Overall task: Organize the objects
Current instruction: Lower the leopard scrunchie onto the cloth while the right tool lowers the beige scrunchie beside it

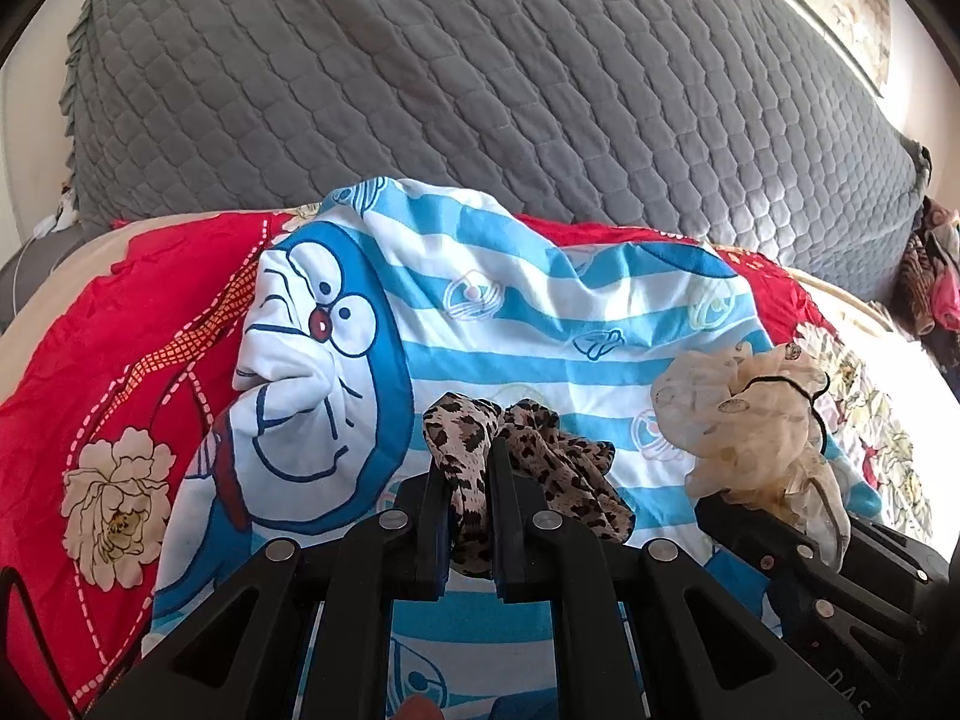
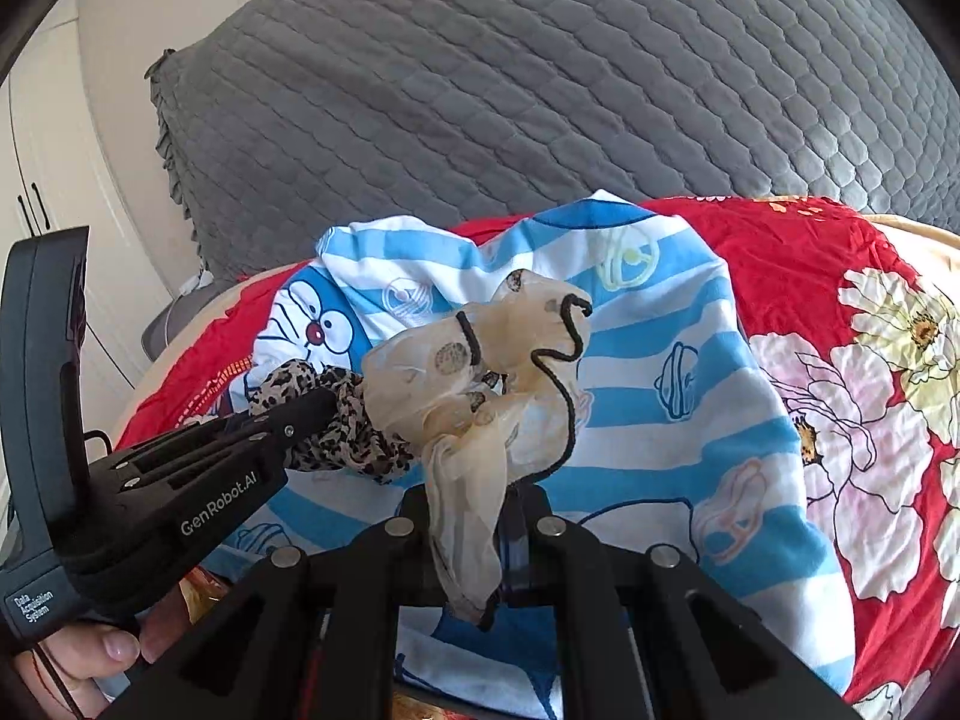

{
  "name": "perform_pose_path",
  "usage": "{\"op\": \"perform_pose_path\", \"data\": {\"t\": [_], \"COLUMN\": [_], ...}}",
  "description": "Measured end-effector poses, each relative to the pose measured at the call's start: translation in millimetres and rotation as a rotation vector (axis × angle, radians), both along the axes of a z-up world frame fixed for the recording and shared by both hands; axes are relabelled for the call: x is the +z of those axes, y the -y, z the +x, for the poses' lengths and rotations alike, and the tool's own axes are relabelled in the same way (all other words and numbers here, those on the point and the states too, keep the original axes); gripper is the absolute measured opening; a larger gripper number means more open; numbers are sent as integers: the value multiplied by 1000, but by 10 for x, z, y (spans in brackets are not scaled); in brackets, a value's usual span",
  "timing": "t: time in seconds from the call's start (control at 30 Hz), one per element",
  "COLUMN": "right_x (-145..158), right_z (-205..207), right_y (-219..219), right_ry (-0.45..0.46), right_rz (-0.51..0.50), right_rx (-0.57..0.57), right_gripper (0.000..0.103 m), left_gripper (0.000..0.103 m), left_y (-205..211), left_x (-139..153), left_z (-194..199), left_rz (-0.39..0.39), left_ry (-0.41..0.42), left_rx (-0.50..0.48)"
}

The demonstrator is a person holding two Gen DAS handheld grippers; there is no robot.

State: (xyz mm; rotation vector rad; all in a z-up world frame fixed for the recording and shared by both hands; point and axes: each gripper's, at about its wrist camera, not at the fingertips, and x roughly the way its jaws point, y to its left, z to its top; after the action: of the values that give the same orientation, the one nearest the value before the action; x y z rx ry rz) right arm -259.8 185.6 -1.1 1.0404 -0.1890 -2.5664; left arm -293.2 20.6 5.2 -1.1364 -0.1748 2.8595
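Nearest to us, our left gripper (image 1: 469, 480) had its fingers (image 1: 433, 516) clenched on a leopard-print scrunchie (image 1: 528, 468). The fabric was pinched between the two black fingers, and the rest of it bunched out ahead and to the right of them. In the right wrist view the same gripper (image 2: 324, 405) reached in from the left, with the scrunchie (image 2: 348, 438) gathered around its tip and the person's hand (image 2: 90, 654) visible at its grip.

Our right gripper (image 2: 474, 516) was likewise grasping, its fingers (image 2: 531, 516) closed on a sheer beige scarf (image 2: 480, 384) with dark spots. The cloth rose in a loose puff above the fingers and hung down between them. A thin black elastic cord (image 2: 564, 360) looped over and around it. In the left wrist view the scarf (image 1: 738, 420) sat just to the right of the scrunchie, near it; in the right wrist view the two appeared to touch.

Both bundles were held over a blue-and-white striped cartoon cloth (image 1: 480, 312), which lay crumpled on a red floral bedsheet (image 1: 120, 360). Beyond that rose a grey quilted headboard cover (image 1: 480, 72). A white cupboard (image 2: 54, 180) stood at the far left of the right wrist view.
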Motion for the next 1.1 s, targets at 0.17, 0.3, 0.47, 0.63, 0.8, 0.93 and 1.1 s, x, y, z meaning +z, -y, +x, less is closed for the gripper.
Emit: {"op": "perform_pose_path", "data": {"t": [0.17,0.3,0.47,0.63,0.8,0.93,1.1], "right_x": [-37,-58,-98,-142,-173,-201,-241], "right_z": [-7,-11,-35,-60,-74,-81,-104], "right_y": [52,62,55,45,48,61,48], "right_ry": [18,24,43,66,88,103,128], "right_rz": [31,43,50,58,70,79,73], "right_rx": [9,7,-2,-8,-14,-11,-11], "right_gripper": [10,10,10,10,11,11,12], "left_gripper": [10,10,10,10,10,10,10], "left_y": [25,45,45,29,36,39,39], "left_x": [-37,-78,-137,-175,-204,-228,-244], "left_z": [3,8,0,1,2,1,0], "left_rz": [-2,-2,-1,-2,0,0,-3], "left_ry": [14,21,35,44,56,66,78], "left_rx": [5,11,16,16,11,11,7]}}
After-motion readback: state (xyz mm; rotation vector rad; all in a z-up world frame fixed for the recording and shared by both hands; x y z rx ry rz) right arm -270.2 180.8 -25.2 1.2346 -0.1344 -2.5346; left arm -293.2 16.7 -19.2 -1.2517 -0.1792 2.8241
